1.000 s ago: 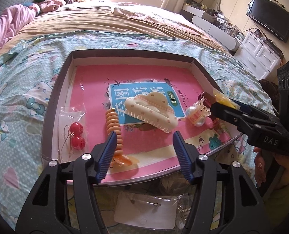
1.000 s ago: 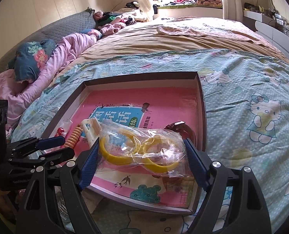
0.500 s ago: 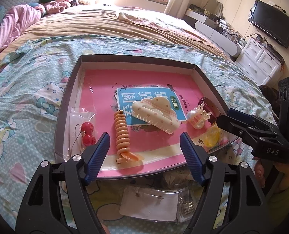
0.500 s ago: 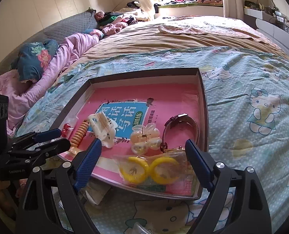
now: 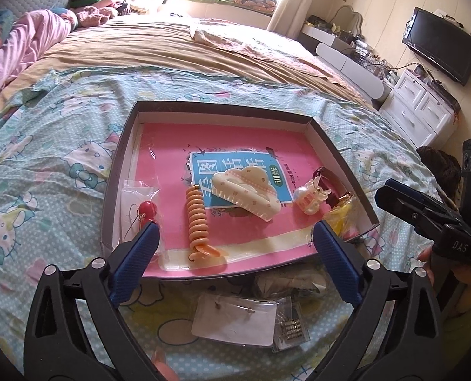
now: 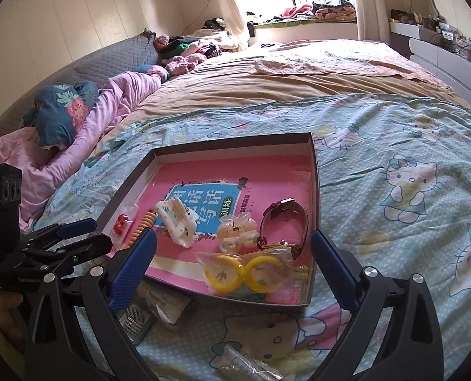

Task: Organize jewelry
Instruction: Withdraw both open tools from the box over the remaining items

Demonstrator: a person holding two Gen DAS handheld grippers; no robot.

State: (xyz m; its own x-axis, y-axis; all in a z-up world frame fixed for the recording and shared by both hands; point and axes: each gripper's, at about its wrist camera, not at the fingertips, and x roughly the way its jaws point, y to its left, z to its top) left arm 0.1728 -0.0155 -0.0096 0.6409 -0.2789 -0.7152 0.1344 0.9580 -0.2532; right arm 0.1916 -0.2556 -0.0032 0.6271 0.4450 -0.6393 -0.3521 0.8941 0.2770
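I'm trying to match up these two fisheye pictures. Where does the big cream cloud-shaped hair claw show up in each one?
Left wrist view: the cream hair claw lies mid-tray, overlapping the lower right of the blue book title.
Right wrist view: the same claw sits left of centre in the tray, seen more edge-on, at the title's lower left.
Shared landmark: the orange spiral hair tie lies just left of it in both.

Left gripper spread wide and empty, right gripper likewise, both hand-held
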